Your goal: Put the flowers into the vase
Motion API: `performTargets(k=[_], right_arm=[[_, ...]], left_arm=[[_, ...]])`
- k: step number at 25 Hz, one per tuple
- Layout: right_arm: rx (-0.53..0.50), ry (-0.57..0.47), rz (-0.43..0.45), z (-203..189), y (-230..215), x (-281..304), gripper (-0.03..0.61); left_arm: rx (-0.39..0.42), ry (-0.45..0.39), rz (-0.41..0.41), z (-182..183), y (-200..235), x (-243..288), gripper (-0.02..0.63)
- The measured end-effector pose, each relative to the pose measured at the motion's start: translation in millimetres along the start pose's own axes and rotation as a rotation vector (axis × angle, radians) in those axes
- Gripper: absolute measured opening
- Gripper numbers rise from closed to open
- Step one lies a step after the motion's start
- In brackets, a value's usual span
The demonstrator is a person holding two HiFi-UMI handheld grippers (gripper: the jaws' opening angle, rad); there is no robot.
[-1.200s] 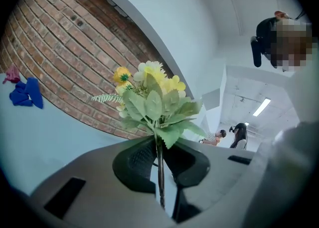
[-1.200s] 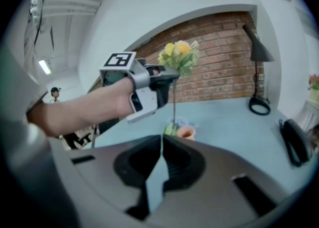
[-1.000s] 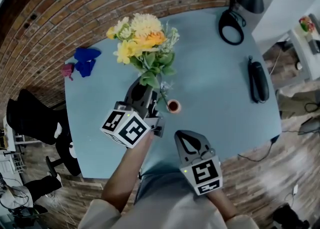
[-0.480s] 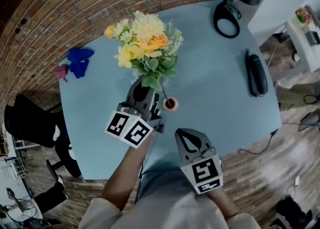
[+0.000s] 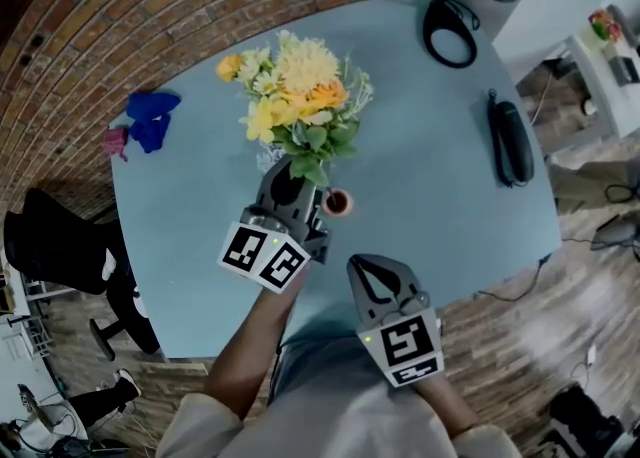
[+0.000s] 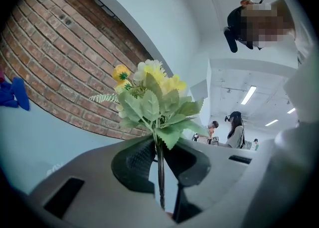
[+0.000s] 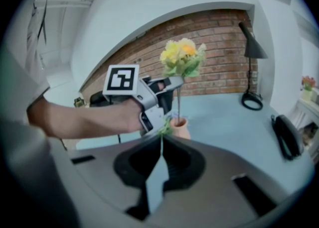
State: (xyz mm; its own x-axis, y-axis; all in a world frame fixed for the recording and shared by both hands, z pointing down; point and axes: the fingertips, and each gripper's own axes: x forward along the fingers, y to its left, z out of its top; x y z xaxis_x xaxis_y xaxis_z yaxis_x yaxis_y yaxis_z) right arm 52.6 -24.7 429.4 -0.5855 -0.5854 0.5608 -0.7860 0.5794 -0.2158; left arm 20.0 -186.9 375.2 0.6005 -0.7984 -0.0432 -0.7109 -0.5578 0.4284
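Note:
A bunch of yellow, orange and white artificial flowers (image 5: 300, 96) stands upright with my left gripper (image 5: 298, 178) shut on its thin stem (image 6: 160, 172). The jaws have just been opening slightly, and the stem is still between the pads. In the right gripper view the stem's lower end reaches into the mouth of the small terracotta vase (image 7: 180, 126). That vase (image 5: 337, 203) stands on the blue table (image 5: 200, 226), just right of the left gripper (image 7: 174, 83). My right gripper (image 5: 368, 271) hovers nearer the front edge, shut and empty (image 7: 160, 140).
Blue cloth pieces (image 5: 150, 116) and a pink scrap (image 5: 113, 141) lie at the table's far left. A black lamp base (image 5: 448, 31) stands at the back right, and a black handset (image 5: 510, 141) lies near the right edge. A brick wall runs behind the table.
My left gripper has sunk with the flowers, so the leaves now sit close above the vase. The right gripper has stayed where it was.

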Motion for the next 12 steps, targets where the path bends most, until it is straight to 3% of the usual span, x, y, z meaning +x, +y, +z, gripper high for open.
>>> performTargets(k=[12], right_arm=[[-0.001,0.019,-0.003,-1.9,-4.5,1.0,0.023]], left_arm=[[0.035,0.058,0.028,-23.2,0.2,-3.4,0.066]])
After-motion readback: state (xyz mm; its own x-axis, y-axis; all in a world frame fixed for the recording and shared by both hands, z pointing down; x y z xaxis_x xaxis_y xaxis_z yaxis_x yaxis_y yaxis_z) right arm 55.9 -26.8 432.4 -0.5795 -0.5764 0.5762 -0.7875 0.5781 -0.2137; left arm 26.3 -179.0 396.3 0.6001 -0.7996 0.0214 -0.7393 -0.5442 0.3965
